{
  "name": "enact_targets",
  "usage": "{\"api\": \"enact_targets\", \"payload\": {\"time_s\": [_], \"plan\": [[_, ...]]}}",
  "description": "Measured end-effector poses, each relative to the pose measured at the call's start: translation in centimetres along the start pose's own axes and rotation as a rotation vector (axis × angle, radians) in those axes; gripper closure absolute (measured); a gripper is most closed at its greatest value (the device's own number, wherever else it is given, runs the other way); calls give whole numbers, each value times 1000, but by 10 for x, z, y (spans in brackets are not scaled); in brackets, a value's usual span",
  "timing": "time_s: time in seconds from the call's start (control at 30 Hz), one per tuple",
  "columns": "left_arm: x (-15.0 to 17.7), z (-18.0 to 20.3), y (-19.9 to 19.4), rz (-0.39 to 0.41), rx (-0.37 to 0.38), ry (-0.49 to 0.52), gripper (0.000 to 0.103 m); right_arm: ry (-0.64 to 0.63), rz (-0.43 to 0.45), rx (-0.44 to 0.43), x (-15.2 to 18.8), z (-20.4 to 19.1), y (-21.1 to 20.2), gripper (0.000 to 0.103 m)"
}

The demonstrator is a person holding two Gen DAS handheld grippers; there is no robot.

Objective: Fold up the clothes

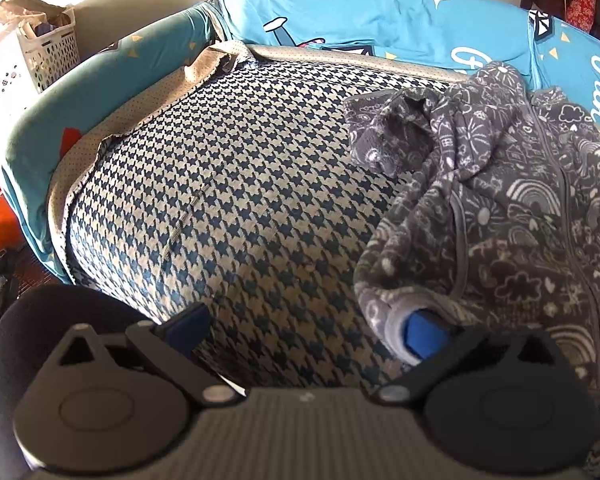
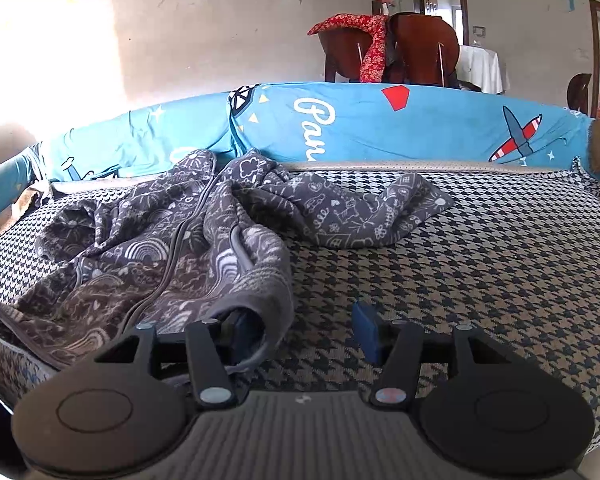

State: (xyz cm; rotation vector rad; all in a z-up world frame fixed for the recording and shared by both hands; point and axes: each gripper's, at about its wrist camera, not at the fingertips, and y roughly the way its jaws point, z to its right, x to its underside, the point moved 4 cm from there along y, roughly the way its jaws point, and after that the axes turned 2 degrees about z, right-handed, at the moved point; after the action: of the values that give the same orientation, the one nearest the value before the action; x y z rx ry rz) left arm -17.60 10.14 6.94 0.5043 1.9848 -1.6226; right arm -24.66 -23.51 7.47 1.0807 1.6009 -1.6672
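The grey fleece garment (image 2: 168, 248) lies crumpled on the houndstooth mattress (image 2: 480, 280). Both the left gripper (image 1: 304, 324) and the right gripper (image 2: 304, 330) stand spread, each with one pad tucked under the hem; closing may snag just one layer.

Left gripper (image 1: 306, 330): right pad tip sits inside a fold of the grey printed garment (image 1: 500, 208), so contact there can't be judged; garment runs off the frame's right edge beyond that finger. Right gripper (image 2: 304, 332): left pad tucked under the garment hem, mostly hidden. White lettering on the blue cushion (image 2: 340, 124) behind the fingers is cut by the garment, unreadable.
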Motion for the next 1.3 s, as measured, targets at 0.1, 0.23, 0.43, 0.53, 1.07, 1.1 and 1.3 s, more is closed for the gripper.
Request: {"api": "enact_targets", "payload": {"time_s": [0.1,0.23,0.43,0.53,1.07,1.1,1.3], "plan": [[-1,2,-2,9,4,3,0,-12,-5,-14,3,-3,-4,45],[-3,4,-3,19,18,9,0,-3,2,-92,4,-9,-13,44],[-9,11,-5,42,43,16,0,-5,13,-196,4,-21,-22,43],[-15,13,-11,73,47,11,0,-10,22,-231,2,-27,-26,41],[-36,20,-33,142,133,12,0,157,18,-248,-17,-16,-14,37],[-35,23,-32,139,138,19,0,162,22,-246,-20,-15,-15,37],[-33,47,-22,120,174,80,0,179,33,-249,-35,-6,-10,37]]}}
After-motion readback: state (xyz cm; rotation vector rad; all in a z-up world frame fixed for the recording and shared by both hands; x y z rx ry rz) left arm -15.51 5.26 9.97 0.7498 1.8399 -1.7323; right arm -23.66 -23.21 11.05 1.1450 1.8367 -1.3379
